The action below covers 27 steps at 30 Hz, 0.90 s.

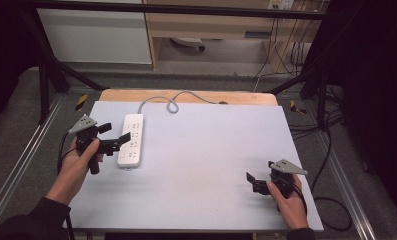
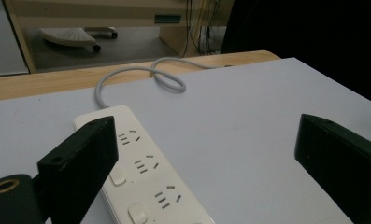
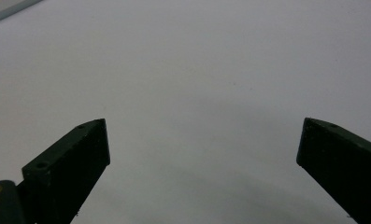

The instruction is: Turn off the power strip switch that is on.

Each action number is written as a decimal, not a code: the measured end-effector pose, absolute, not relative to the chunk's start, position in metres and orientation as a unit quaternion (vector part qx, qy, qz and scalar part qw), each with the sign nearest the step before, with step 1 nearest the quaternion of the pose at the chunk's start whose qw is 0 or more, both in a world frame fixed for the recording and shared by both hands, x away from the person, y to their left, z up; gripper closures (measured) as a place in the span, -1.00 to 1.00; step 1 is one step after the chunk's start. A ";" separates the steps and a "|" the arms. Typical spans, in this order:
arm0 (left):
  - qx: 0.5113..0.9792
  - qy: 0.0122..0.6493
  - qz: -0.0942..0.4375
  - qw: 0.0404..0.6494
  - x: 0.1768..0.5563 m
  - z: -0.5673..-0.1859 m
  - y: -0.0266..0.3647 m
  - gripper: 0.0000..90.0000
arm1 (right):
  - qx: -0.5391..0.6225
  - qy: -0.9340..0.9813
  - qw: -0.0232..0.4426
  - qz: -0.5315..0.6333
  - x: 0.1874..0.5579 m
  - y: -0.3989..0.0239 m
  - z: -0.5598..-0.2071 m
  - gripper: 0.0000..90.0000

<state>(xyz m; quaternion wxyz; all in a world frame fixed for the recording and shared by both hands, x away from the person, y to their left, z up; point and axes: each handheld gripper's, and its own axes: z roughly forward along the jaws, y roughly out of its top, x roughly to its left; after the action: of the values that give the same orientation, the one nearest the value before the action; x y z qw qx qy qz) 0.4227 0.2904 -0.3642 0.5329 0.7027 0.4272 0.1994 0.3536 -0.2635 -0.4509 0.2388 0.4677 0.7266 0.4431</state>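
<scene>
two grippers are working the desk: the left gripper (image 1: 112,136), jaws spread wide, is hovering at the power strip (image 1: 131,140) near the left edge, seemingly lining up a grasp; the right gripper (image 1: 253,181), also released, is waiting near the front right corner.

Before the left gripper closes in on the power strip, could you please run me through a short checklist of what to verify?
1. Left gripper open: ok, jaws stand wide apart.
2. Power strip within its reach: ok, it lies flat right beside that gripper, one jaw over its edge.
3. Strip's sockets free: ok, nothing plugged in.
4. Cord free of snags: cannot tell; it loops behind the strip and runs off the table's far edge.
5. Right gripper out of the way: ok, open over bare table, near right.
</scene>
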 end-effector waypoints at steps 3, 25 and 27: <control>0.703 0.423 0.200 0.535 0.419 -0.361 0.292 -0.86 | 0.468 0.727 0.239 0.443 0.353 -0.264 -0.451 -0.93; 0.705 0.410 0.203 0.542 0.381 -0.351 0.316 -0.87 | 0.465 0.729 0.241 0.441 0.354 -0.263 -0.451 -0.93; 0.704 0.411 0.204 0.542 0.377 -0.351 0.320 -0.87 | 0.465 0.729 0.242 0.441 0.354 -0.263 -0.451 -0.93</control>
<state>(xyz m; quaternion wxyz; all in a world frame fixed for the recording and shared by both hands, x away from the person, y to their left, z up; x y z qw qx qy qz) 0.3770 0.3199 -0.3513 0.5416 0.7043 0.4111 0.2039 0.3538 -0.2626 -0.4509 0.2415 0.4647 0.7291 0.4406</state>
